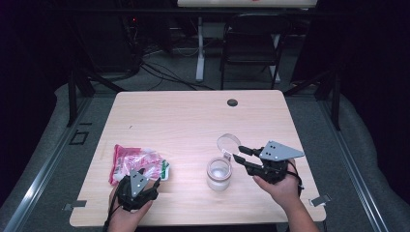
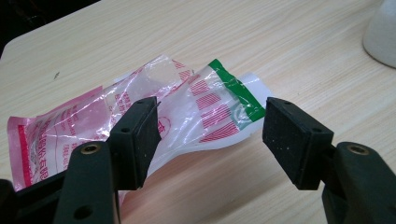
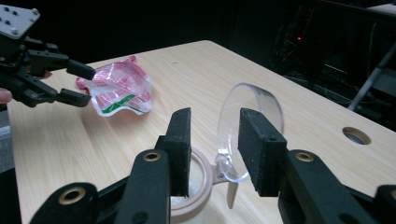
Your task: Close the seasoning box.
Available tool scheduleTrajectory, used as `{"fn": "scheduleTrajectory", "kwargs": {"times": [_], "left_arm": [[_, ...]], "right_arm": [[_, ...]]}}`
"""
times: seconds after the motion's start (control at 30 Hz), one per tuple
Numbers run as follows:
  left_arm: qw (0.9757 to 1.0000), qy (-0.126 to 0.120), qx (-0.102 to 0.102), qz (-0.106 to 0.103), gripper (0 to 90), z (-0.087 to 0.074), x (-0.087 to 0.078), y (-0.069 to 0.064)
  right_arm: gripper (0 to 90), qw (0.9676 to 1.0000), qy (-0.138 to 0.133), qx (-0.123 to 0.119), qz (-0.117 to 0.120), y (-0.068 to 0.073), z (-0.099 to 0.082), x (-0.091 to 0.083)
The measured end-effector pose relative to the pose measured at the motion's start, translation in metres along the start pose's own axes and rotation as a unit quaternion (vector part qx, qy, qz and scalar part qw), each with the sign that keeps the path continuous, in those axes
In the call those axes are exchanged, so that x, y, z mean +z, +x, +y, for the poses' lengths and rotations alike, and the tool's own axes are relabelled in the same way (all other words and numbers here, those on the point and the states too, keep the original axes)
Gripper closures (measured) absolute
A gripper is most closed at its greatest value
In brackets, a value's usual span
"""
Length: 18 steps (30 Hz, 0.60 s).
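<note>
A crumpled clear plastic bag (image 1: 135, 159) (image 2: 93, 116) (image 3: 119, 86) with pink print and a green strip lies flat at the table's front left. My left gripper (image 1: 144, 175) (image 2: 210, 130) (image 3: 86, 85) stands open at the bag's near end, pads apart on either side of its edge. A small glass jar (image 1: 218, 174) (image 3: 198, 186) stands at the front middle, its hinged clear lid (image 1: 228, 142) (image 3: 252, 100) swung up and back. My right gripper (image 1: 238, 152) (image 3: 215, 140) straddles the lid's lower part, with a gap showing at one pad.
The pale wooden table (image 1: 193, 116) has a round cable hole (image 1: 232, 102) (image 3: 357, 135) near its far edge. Behind the table are a dark chair (image 1: 251, 43), a white desk leg and cables on the floor. The jar's side (image 2: 383, 32) shows right of the bag.
</note>
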<state>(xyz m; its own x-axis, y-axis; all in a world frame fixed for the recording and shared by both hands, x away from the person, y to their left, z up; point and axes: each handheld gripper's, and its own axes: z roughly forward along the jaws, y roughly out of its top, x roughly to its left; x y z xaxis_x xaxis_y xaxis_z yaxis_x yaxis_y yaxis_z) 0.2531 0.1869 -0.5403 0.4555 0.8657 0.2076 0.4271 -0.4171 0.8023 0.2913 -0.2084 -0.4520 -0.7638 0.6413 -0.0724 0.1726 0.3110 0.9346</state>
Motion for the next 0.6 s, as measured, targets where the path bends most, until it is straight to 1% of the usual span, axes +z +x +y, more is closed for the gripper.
{"fn": "scheduleTrajectory", "kwargs": {"times": [0.13, 0.3, 0.4, 0.47, 0.6], "left_arm": [[1.0000, -0.002, -0.001, 0.000, 36.7, 0.000, 0.000, -0.001], [1.0000, -0.003, -0.003, -0.001, 36.8, 0.000, 0.000, -0.001], [1.0000, -0.003, -0.003, -0.002, 36.9, 0.001, -0.001, -0.001], [1.0000, -0.004, -0.002, -0.003, 36.9, 0.001, -0.001, 0.000], [1.0000, -0.004, -0.004, -0.002, 36.9, 0.000, -0.001, 0.000]], "right_arm": [[66.1, 0.9999, 0.002, 0.006, -0.010, -0.006, -0.001, -0.004], [66.0, 0.9995, 0.007, 0.019, -0.025, -0.014, -0.005, -0.005], [65.5, 0.9987, 0.011, 0.038, -0.032, -0.019, -0.011, -0.001], [65.4, 0.9983, 0.016, 0.049, -0.028, -0.022, -0.015, 0.003], [63.7, 0.9978, 0.029, 0.052, -0.031, -0.022, -0.018, 0.013]]}}
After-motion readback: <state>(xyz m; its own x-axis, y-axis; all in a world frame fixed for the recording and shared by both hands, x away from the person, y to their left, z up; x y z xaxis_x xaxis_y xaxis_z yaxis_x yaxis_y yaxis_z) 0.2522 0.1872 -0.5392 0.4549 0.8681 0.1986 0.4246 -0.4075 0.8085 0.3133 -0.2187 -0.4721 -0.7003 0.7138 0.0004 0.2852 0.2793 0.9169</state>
